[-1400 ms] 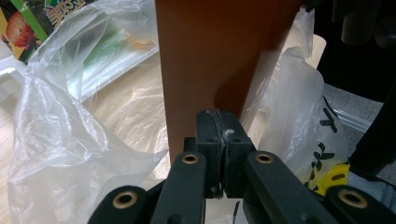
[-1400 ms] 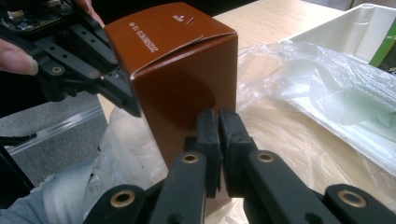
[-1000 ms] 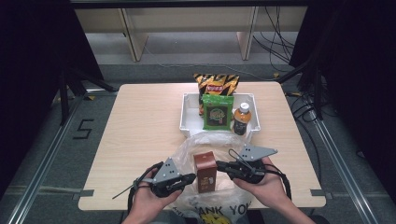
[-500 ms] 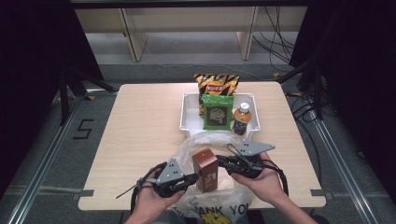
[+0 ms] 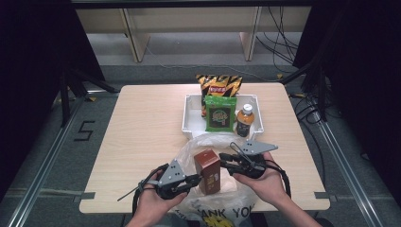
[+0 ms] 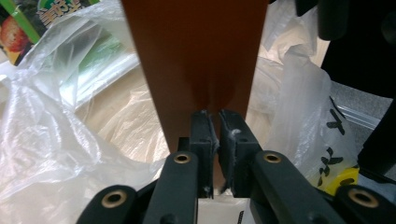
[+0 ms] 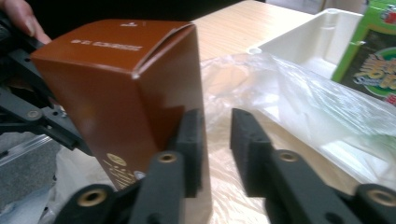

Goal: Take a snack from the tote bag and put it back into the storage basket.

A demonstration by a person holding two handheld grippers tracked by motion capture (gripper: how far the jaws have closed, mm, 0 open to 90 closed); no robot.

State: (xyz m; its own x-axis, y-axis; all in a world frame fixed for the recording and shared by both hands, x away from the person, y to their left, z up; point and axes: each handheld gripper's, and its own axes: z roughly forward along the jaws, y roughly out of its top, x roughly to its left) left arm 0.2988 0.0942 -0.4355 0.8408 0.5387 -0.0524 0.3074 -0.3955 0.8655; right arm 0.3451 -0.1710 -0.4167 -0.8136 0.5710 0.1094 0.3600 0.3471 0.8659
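A brown carton (image 5: pixel 208 170) stands inside the mouth of a clear plastic bag (image 5: pixel 213 142) at the table's front edge. My left gripper (image 5: pixel 195 180) is at the carton's left side and my right gripper (image 5: pixel 226 163) at its right. In the left gripper view the carton (image 6: pixel 196 46) rises just beyond the left gripper (image 6: pixel 217 116). Its jaws have just been opening to a narrow slit, with nothing clearly between them. In the right gripper view the right gripper (image 7: pixel 217 114) has also just been opening. It holds nothing, and the carton (image 7: pixel 121 79) stands beside its left jaw.
A white tray (image 5: pixel 189 118) sits behind the bag with a green snack pack (image 5: pixel 220 113) and a bottle (image 5: pixel 245 120) in it. An orange-and-black chip bag (image 5: pixel 219 85) stands at its far rim. The bag's printed end (image 5: pixel 213 215) hangs over the front edge.
The right gripper has shifted a little away from the carton. The carton and the left hand stay where they were.
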